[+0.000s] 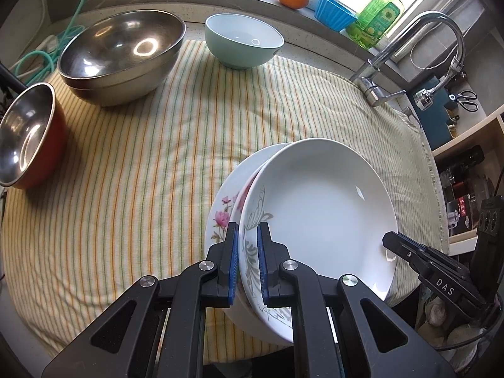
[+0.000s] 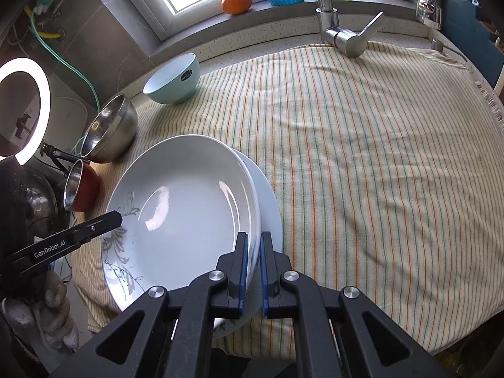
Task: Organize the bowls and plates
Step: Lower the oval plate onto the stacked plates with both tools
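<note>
Both grippers clamp one white plate by opposite rims: left gripper [image 1: 249, 261] fingers [image 1: 232, 261] pinch the rim with the grey leaf print, right gripper [image 2: 253, 271] fingers [image 2: 242, 271] pinch the plain rim. White plate [image 1: 321, 208] sits tilted over a flowered plate [image 1: 220, 217] on the striped cloth [image 1: 141, 173] covering the bench. Farther left to right: red-sided steel bowl [image 1: 28, 135], large steel bowl [image 1: 121, 56], pale green bowl [image 1: 242, 41], tap [image 1: 409, 50].
</note>
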A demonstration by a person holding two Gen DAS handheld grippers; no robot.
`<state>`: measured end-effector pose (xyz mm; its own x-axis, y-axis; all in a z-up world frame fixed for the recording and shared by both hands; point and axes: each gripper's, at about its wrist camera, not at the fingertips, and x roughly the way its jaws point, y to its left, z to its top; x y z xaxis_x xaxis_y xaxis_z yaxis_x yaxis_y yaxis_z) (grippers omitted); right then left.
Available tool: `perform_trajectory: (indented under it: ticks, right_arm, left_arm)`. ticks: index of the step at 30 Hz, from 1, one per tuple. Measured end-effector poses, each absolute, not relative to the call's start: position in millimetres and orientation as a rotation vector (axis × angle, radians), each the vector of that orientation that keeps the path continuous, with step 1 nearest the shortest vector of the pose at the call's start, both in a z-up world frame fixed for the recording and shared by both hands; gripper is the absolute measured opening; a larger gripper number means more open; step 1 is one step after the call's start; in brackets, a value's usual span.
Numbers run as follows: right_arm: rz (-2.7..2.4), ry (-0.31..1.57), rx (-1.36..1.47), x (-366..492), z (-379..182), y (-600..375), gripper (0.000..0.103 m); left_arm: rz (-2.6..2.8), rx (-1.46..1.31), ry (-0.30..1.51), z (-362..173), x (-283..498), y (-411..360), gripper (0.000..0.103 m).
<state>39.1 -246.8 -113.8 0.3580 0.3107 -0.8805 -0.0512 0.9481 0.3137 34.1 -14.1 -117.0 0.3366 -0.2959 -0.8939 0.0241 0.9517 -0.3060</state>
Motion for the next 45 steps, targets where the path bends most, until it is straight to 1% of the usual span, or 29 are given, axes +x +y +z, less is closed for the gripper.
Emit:
perform_trajectory:
  ticks: [10, 14, 18, 39, 45]
  right_arm:
    - [0.237, 1.192, 0.230, 40.3, -114.7, -244.4, 0.007]
    - [0.239, 1.192, 0.221, 40.0, -115.0, -243.2, 0.009]
    - [0.242, 1.192, 0.216, 40.4, -114.3, -241.2, 0.009]
    - [0.239, 1.199, 0.207, 41.6, -114.9, -241.8, 0.010]
    - [0.234, 1.201, 0.206, 41.3, -113.7, -243.7, 0.012]
  left_arm:
    - [-0.216, -0.251, 1.213, -117.7, 34.3, -15.9, 0.010]
    - [-0.218, -0.237, 1.210, -117.7, 35.0, -18.7, 0.010]
    - [-0.210, -0.233, 1.210, -118.5, 35.9, -17.4, 0.011]
    - [-0.234, -0.244, 1.217, -119.5, 36.7, -13.7, 0.011]
    - [-0.238, -0.255, 1.211, -117.7, 36.5, -11.1, 0.011]
